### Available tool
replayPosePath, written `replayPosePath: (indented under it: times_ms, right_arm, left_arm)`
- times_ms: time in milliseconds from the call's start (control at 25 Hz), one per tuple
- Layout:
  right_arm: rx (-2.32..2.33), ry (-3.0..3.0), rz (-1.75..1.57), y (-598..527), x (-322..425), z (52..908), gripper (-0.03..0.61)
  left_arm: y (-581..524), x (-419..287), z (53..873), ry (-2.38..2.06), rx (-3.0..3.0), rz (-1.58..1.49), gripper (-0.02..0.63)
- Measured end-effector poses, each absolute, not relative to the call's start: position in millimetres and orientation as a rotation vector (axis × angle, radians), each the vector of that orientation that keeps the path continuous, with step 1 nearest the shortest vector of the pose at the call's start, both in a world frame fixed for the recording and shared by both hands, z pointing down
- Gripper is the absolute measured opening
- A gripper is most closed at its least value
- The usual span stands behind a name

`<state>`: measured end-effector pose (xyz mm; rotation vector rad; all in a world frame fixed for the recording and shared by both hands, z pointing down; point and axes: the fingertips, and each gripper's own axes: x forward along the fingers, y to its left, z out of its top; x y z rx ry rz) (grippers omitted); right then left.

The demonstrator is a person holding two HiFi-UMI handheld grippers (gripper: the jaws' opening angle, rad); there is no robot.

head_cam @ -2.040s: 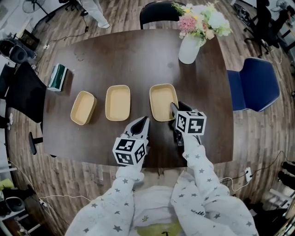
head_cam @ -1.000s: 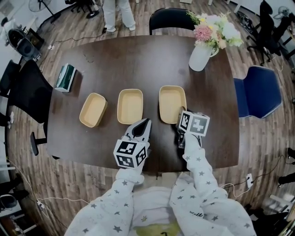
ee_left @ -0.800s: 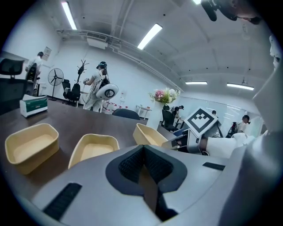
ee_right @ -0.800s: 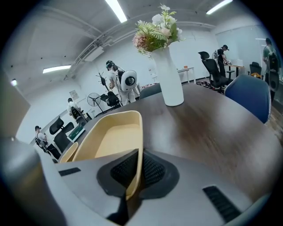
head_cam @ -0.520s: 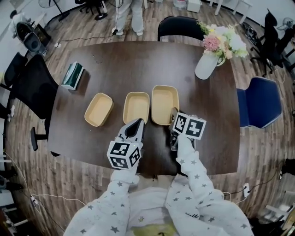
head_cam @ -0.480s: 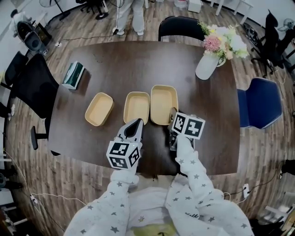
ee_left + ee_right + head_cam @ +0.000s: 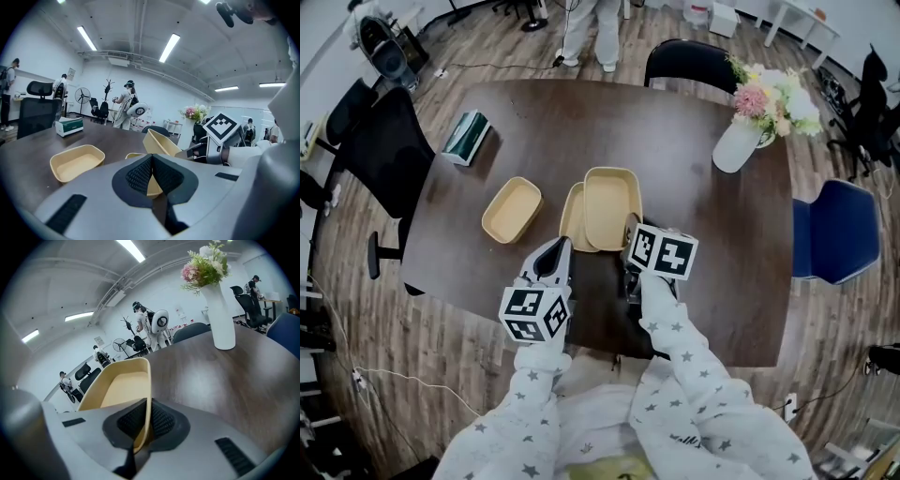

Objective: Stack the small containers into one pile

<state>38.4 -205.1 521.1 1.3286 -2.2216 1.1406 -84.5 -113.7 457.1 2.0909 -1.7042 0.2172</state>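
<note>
Three shallow tan containers are on or over the dark table [image 7: 712, 253]. My right gripper [image 7: 628, 246] is shut on the near rim of one container [image 7: 612, 202], which hangs tilted over the middle container [image 7: 573, 217] and covers most of it. In the right gripper view the rim of the held container [image 7: 123, 383] is pinched between that gripper's [image 7: 149, 416] pads. The third container [image 7: 512, 209] lies apart to the left. My left gripper [image 7: 560, 248] is shut and holds nothing, just short of the middle container. Its jaws [image 7: 151, 161] point at the lifted container [image 7: 161, 142].
A white vase of flowers [image 7: 737, 143] stands at the table's far right. A green box [image 7: 466, 138] lies at the far left corner. Black chairs [image 7: 389, 155] and a blue chair [image 7: 837, 234] ring the table. People stand in the room beyond.
My right gripper has carried its container leftward, from beside the middle container to over it, tilted. The left gripper stays shut near the front of the middle container.
</note>
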Motion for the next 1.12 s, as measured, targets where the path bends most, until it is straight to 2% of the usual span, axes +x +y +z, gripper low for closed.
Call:
replayPosePath:
  times_ms: [640,1120]
  right_arm:
    - [1.512,-2.095,1.239,-190,-6,544,0.026]
    - [1.659,-1.974,1.176,-184,-7,556,0.026]
  left_arm:
    - [-112,-132,483,-1.549,2.154,0.296,0.025]
    - [-113,-142,496,-1.440,2.195,0.312,0.025]
